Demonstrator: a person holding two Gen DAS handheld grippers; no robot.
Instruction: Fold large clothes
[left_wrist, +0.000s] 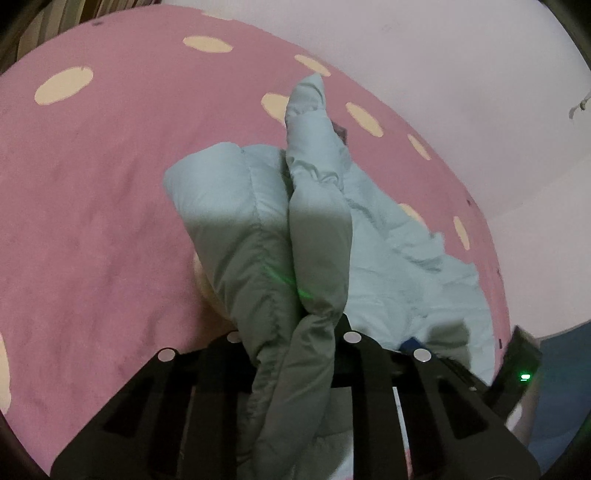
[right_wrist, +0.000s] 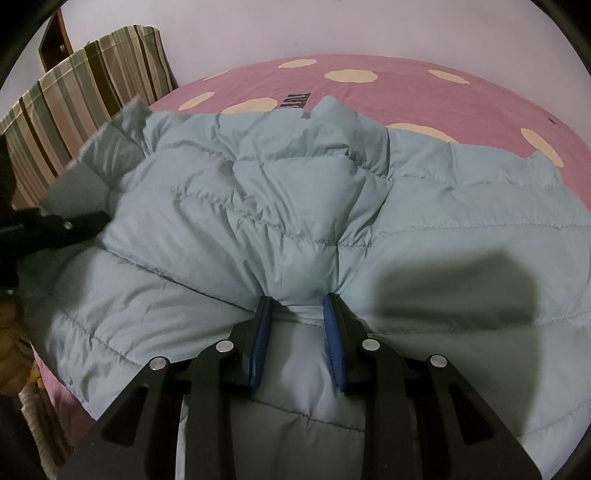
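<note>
A pale blue quilted puffer jacket (right_wrist: 332, 206) lies spread over a pink bed. My right gripper (right_wrist: 301, 306) is shut on a bunched fold of it, and the blue pads (right_wrist: 260, 343) press in from both sides. In the left wrist view a lifted part of the jacket (left_wrist: 310, 206) stands up in a ridge and runs down between the black fingers. My left gripper (left_wrist: 306, 325) is shut on that gathered fabric, which hides its fingertips.
The pink bedsheet (left_wrist: 92, 206) has cream spots and reaches far to the left. Striped pillows (right_wrist: 85, 99) lean at the back left by a white wall (left_wrist: 461, 74). A black device with a green light (left_wrist: 521, 365) sits at the jacket's right edge.
</note>
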